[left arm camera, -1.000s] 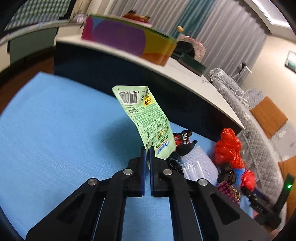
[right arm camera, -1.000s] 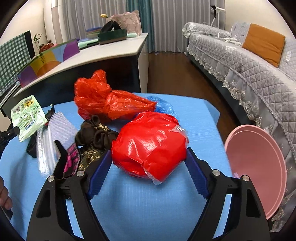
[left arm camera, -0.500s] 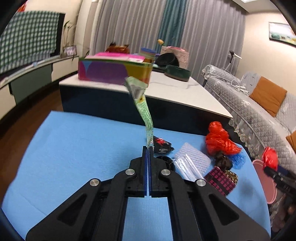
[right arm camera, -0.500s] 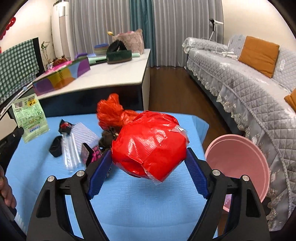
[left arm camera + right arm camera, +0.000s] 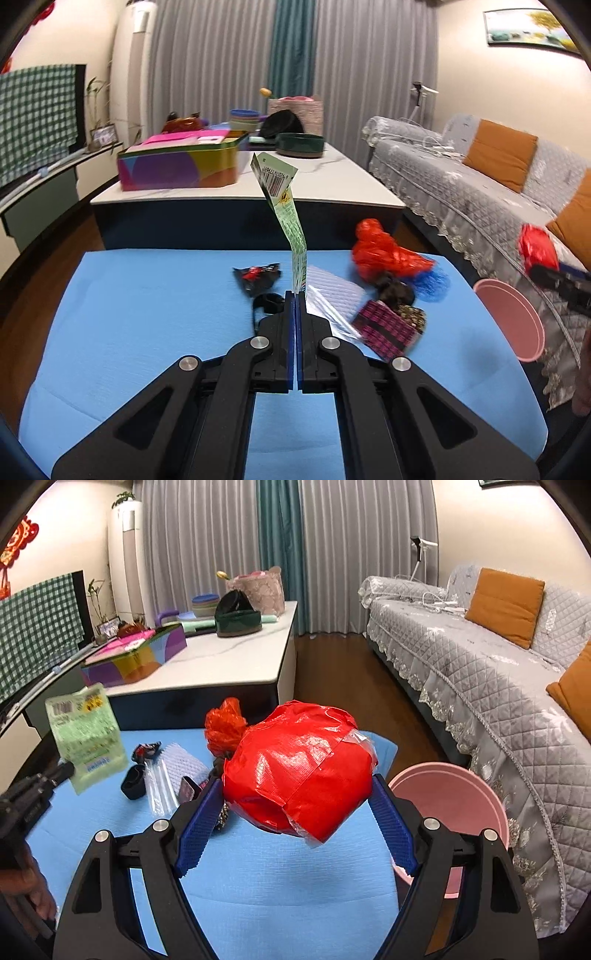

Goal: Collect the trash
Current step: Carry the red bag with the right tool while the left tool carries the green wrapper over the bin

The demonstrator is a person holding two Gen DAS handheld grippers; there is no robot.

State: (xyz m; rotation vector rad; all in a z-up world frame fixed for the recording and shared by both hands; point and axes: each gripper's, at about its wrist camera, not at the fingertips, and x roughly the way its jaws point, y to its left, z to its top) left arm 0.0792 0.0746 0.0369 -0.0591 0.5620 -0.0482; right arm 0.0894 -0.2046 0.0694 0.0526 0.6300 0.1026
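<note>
Right wrist view: blue counter (image 5: 258, 871), loose trash at far end.
Pink bin (image 5: 448, 801): beside counter, likely the drop target.
Right claw (image 5: 295, 812): clamps red bundle (image 5: 295, 771), lifted for binning.
Left claw (image 5: 296, 295): pinches green wrapper (image 5: 284, 206) upright.

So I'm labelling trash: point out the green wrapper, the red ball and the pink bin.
green wrapper (image 5: 86, 734), right wrist view, middle.
red ball (image 5: 299, 771), right wrist view, front face.
pink bin (image 5: 476, 794), right wrist view, inner wall.

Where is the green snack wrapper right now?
In the left wrist view, the green snack wrapper stands pinched in the left tool, above the blue table.
</note>
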